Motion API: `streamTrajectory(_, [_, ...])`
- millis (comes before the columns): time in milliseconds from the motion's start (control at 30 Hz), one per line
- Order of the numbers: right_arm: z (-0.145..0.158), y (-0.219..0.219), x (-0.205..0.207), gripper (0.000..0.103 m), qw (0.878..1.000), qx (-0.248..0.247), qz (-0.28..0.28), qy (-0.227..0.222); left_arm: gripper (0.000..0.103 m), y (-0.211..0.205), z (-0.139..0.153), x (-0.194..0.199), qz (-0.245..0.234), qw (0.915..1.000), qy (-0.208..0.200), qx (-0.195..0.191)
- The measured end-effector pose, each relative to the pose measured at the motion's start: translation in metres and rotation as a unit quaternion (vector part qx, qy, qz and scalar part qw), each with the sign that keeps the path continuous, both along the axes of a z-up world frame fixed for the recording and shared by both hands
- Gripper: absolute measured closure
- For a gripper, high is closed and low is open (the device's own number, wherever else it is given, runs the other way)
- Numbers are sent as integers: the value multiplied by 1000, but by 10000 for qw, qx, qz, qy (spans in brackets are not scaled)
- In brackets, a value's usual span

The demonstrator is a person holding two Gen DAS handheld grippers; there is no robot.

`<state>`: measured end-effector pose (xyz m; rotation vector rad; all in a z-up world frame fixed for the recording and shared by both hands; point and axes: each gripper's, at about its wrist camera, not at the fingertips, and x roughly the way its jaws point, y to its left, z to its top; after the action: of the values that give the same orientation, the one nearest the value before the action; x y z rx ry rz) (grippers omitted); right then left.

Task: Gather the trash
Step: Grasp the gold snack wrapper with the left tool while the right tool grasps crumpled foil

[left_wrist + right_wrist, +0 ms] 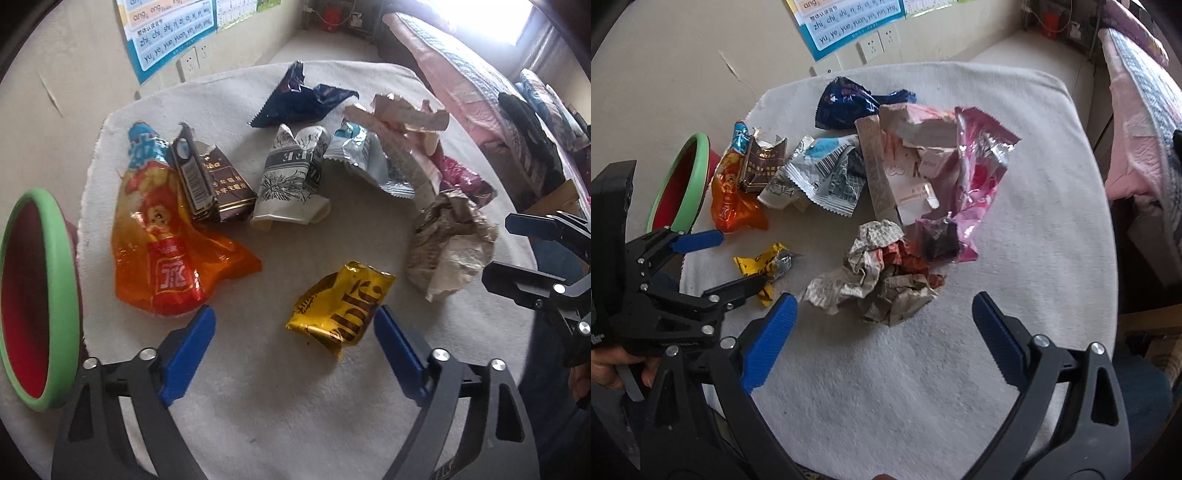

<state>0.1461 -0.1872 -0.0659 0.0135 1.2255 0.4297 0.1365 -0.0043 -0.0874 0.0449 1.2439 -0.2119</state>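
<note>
Several pieces of trash lie on a white cloth-covered table [258,406]. A yellow wrapper [338,308] lies just ahead of my open left gripper [295,321], close to its right finger. An orange snack bag [166,243], a brown carton [221,188], a crushed paper cup [291,177], a dark blue wrapper [299,98] and a silver packet [365,155] lie farther off. My open right gripper [884,306] hovers just before a crumpled paper wad [882,273]. A pink wrapper [979,173] lies beyond the wad. The yellow wrapper [761,264] shows between the left gripper's fingers [701,240].
A red bin with a green rim [40,306] stands at the table's left edge; it also shows in the right wrist view [683,181]. A wall with a poster [170,33] and sockets is behind. A bed with pink bedding [480,85] is at the right.
</note>
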Motion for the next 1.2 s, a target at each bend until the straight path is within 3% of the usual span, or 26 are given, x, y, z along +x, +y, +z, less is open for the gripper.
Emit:
streamTrajectory(167, [-13,7,9,9,9999,58,-17,127,36,-9,-12,7,-151,9998,126,-85])
streamTrajectory(233, [-21,9,13,10,9998,51,-17,203,49,-13,-16,9,-206,9994,222,-169])
streamTrajectory(267, [-24,10,14,16,9997,73,-8,246,61,-16,-19,9,-230,9993,268,-96])
streamTrajectory(300, [-27,9,14,21,9995,95,9,300,64,-17,-22,8,-253,9992,300,-72])
streamTrajectory(467, [-24,8,11,56,9995,215,9,241,66,-16,-20,2,-203,9993,256,-165])
streamTrajectory(567, [-20,7,9,67,9995,251,25,203,66,-9,-15,-1,-103,9993,231,-271])
streamTrajectory(967, [22,-3,-15,71,9988,413,154,-205,67,6,20,-29,199,9989,-124,-414])
streamTrajectory(1200, [50,0,-26,71,9975,366,222,-566,67,19,48,-43,606,9955,-506,-516])
